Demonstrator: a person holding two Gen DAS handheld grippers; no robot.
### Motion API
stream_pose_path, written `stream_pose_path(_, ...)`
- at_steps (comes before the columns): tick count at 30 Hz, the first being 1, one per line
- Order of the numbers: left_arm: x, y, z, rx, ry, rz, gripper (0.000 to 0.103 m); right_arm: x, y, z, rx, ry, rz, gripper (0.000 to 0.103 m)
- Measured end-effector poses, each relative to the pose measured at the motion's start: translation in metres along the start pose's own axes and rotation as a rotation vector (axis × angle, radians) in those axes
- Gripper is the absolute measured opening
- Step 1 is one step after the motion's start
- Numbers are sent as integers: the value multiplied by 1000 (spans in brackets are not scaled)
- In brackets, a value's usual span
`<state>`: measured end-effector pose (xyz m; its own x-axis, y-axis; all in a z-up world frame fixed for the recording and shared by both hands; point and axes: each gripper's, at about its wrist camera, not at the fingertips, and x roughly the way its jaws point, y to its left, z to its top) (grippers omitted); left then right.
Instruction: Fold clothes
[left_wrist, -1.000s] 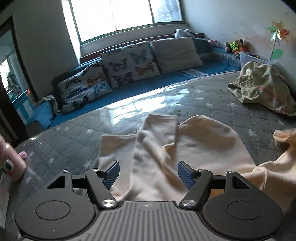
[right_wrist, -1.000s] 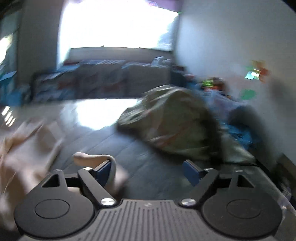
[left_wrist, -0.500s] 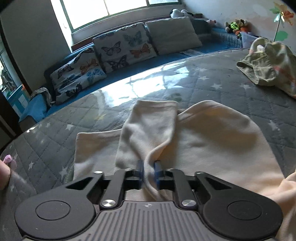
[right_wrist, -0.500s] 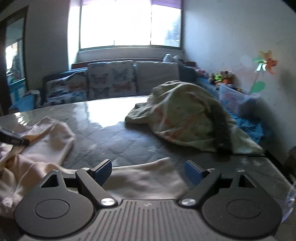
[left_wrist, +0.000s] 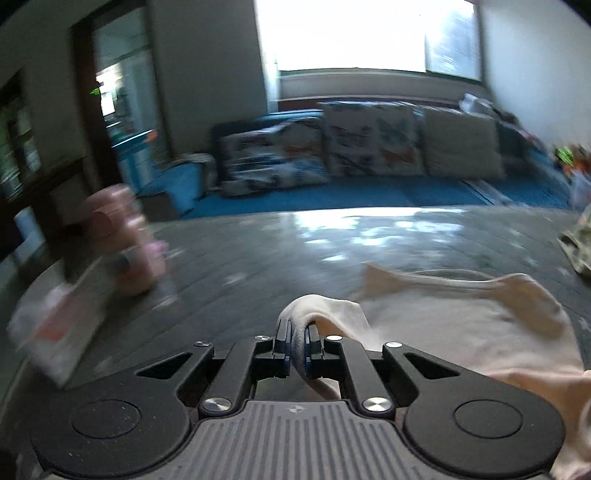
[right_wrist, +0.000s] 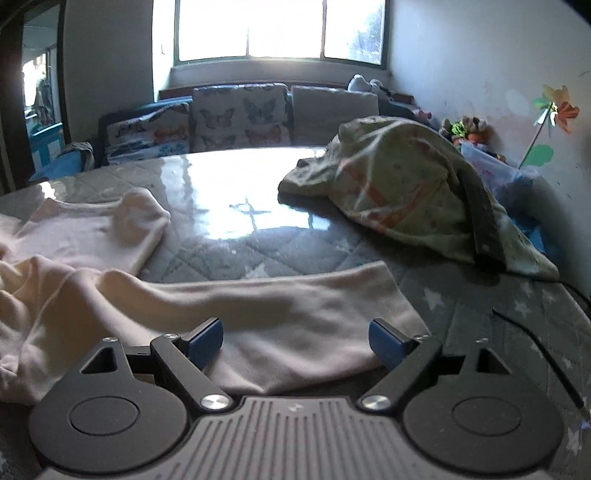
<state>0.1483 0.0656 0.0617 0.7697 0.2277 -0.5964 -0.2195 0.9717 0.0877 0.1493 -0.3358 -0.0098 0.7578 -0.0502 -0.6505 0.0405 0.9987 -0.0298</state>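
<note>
Nearest the left wrist camera, the left tongs (left_wrist: 296, 345) were clenched on a pinched ridge of the cream garment (left_wrist: 461, 332), the cloth bunching up over the blue pads and trailing away to the right. That view was smeared with motion blur. In the right wrist view, the right tongs (right_wrist: 296, 341) stood released, their pads wide apart, hovering just above a flat stretch of the same cream garment (right_wrist: 295, 314), apparently a sleeve or hem panel, with nothing pressed between them.

The garment lay spread and rumpled across the grey quilted bed (right_wrist: 258, 254), its body heaped toward the left of the right view and one rounded part lying farther back. Beyond it, well apart, sat a mound of green patterned clothes (right_wrist: 406, 184). In the left view a blurred hand (left_wrist: 125, 236) showed beside some pale packaging at the bed's left edge. Farthest off ran the butterfly cushions (right_wrist: 240, 118) under the bright window (right_wrist: 277, 29).

By my reading, the fold was only beginning: one part was gripped and being drawn over. The next move would call for the right tongs to drop onto the near panel and close on it, so both ends could be carried together without dragging the rest into creases.
</note>
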Motion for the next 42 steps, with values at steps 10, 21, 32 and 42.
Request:
stream_pose_path(10, -14, 86, -77, -96, 154, 131, 41, 3, -3, -2, 20, 15, -6, 93)
stream_pose_path(21, -23, 54, -73, 140, 41, 145, 86, 6, -1, -1, 26, 22, -19, 96)
stream_pose_path(32, 18, 70, -55, 99, 34, 202, 88, 8, 0, 1, 26, 29, -25, 99)
stream_pose_path(42, 30, 158, -55, -179, 100, 424, 81, 9, 1, 4, 19, 36, -26, 98)
